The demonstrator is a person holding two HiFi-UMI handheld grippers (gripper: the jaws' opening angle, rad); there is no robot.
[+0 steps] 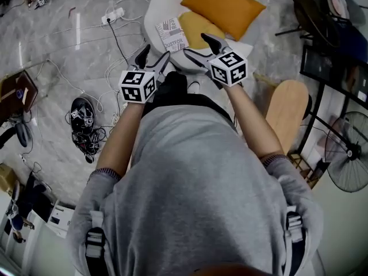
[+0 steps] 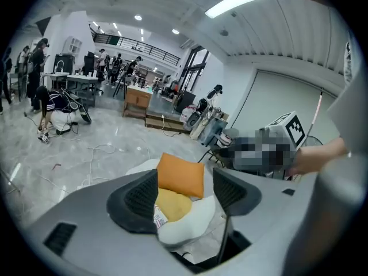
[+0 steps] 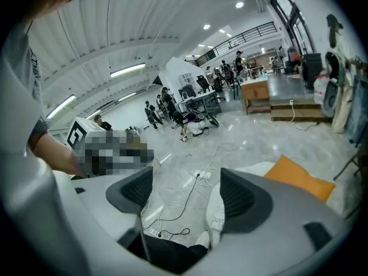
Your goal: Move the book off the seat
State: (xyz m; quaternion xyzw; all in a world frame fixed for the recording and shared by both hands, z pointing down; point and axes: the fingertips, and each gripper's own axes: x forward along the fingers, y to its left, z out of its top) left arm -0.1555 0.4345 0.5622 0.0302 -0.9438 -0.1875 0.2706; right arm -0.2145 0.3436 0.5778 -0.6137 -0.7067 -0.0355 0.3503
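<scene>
The book (image 1: 171,35), its cover full of print, lies on the left part of a white round seat (image 1: 154,15), next to a yellow cushion (image 1: 194,27) and an orange cushion (image 1: 223,6). My left gripper (image 1: 155,57) hangs open just short of the seat's near edge, below the book. To its right, my right gripper (image 1: 199,46) is open too, beside the book's right corner. In the left gripper view the book (image 2: 158,216) peeks past the left jaw of the gripper (image 2: 185,188). The right gripper view shows the book (image 3: 218,218) behind the right jaw of the gripper (image 3: 187,194). Neither gripper holds anything.
A power strip (image 1: 112,16) and loose cables run over the marble floor at left. A black bundle of gear (image 1: 83,122) lies lower left. A wooden board (image 1: 286,111), a standing fan (image 1: 348,160) and a black rack (image 1: 333,33) stand at right. People work far off.
</scene>
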